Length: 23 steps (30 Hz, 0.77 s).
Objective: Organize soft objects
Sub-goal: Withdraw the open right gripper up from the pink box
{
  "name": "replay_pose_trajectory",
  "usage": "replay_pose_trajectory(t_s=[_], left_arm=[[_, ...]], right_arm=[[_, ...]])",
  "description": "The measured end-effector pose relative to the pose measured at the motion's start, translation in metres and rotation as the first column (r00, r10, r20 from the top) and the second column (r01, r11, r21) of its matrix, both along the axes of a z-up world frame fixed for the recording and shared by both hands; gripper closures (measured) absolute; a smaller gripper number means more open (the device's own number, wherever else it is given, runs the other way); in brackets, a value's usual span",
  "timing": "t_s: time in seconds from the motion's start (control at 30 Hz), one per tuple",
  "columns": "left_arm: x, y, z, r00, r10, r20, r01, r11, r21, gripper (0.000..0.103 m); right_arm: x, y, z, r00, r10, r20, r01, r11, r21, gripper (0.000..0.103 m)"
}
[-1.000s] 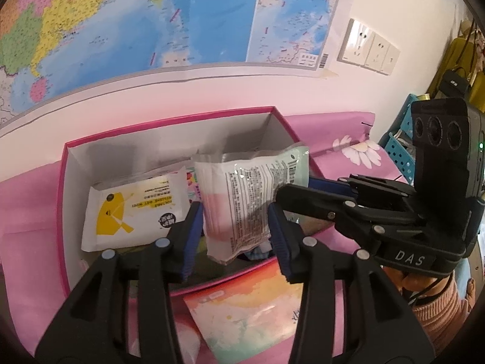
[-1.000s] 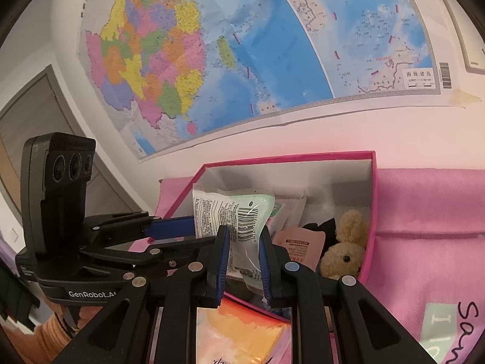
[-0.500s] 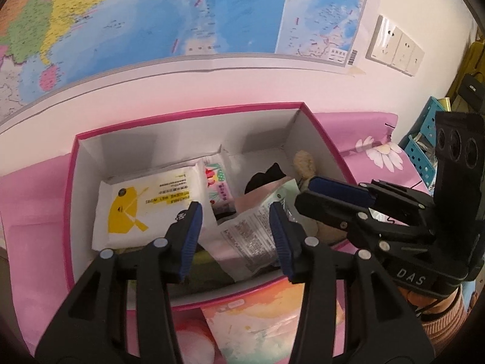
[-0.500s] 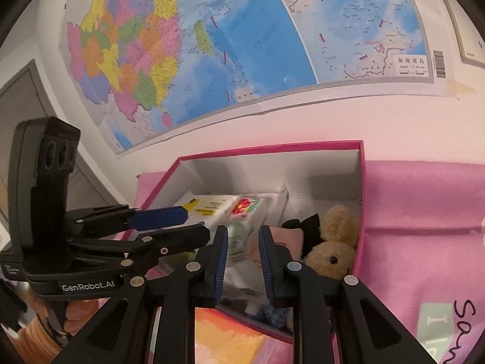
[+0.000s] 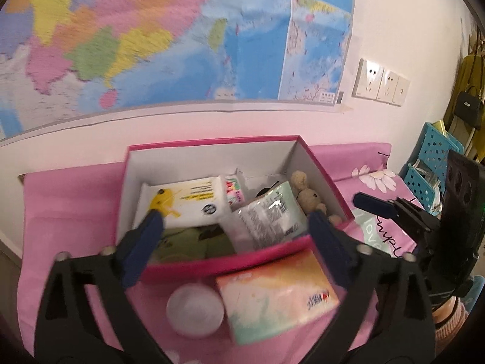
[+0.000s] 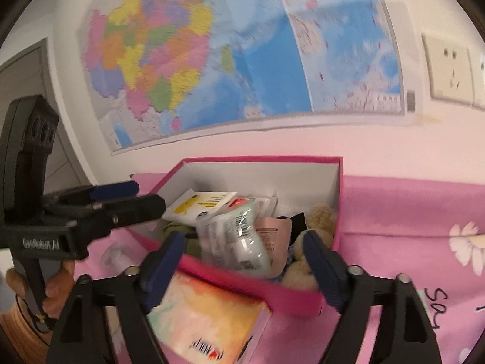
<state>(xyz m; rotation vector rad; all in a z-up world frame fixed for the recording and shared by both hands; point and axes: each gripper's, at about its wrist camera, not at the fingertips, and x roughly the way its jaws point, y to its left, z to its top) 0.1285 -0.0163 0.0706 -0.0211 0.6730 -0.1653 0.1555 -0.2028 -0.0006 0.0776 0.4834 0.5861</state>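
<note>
A pink box sits on the pink cloth. In it lie a clear-and-green wipes pack, a white pack with a yellow duck, a beige plush toy and a small pink packet. My left gripper is open and empty in front of the box. My right gripper is open and empty, just in front of the wipes pack. A pastel tissue pack lies in front of the box.
A round white lid or jar lies left of the tissue pack. A wall map hangs behind the box, with sockets to its right. Blue baskets stand at the far right.
The right gripper lowered the wipes pack into the box and opened, letting it go. Both grippers opened wide and drew back from the box.
</note>
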Motion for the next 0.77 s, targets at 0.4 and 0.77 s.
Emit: replay_pose_trajectory(t_s=[0.4,0.77], left_arm=[[-0.076,0.020,-0.033,0.983,0.186,-0.002,-0.185,0.978,0.096,0.000],[-0.115,0.026,-0.053,0.973,0.229,-0.038,-0.227,0.972,0.068,0.000]], right_arm=[[-0.078,0.017,-0.029,0.996,-0.043,0.075,0.051,0.994,-0.095,0.000],[-0.107,0.025,-0.057,1.000,-0.027,-0.007,0.026,0.994,-0.102,0.000]])
